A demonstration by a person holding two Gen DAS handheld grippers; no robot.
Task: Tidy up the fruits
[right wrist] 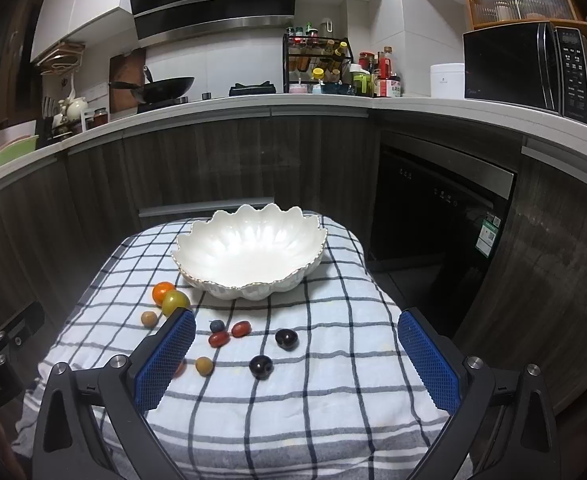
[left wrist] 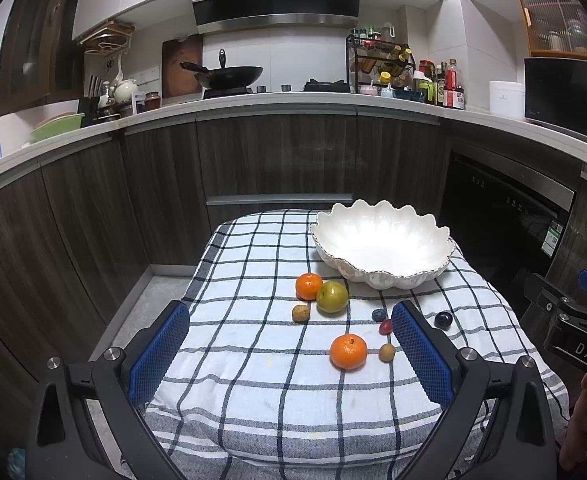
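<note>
A white scalloped bowl (left wrist: 381, 246) (right wrist: 249, 254) stands empty at the far side of a checked cloth (left wrist: 253, 360) (right wrist: 313, 380). In front of it lie loose fruits: two mandarins (left wrist: 348, 351) (left wrist: 309, 286), a green apple (left wrist: 332, 297) (right wrist: 175, 303), small brown fruits (left wrist: 301, 313) (right wrist: 204, 365), a blueberry (left wrist: 378, 315) (right wrist: 217, 325), red oblong fruits (right wrist: 241, 329) (right wrist: 219, 339) and two dark plums (right wrist: 286, 338) (right wrist: 260, 367). My left gripper (left wrist: 289, 348) hovers open above the near fruits. Over the plums my right gripper (right wrist: 297, 356) is open too. Neither holds anything.
The cloth covers a small raised surface in a kitchen. Dark wooden cabinets (left wrist: 273, 160) and a white counter (right wrist: 253, 104) run behind it. A dishwasher (right wrist: 433, 216) stands to the right. In the left wrist view, the other gripper's body (left wrist: 573, 332) shows at the right edge.
</note>
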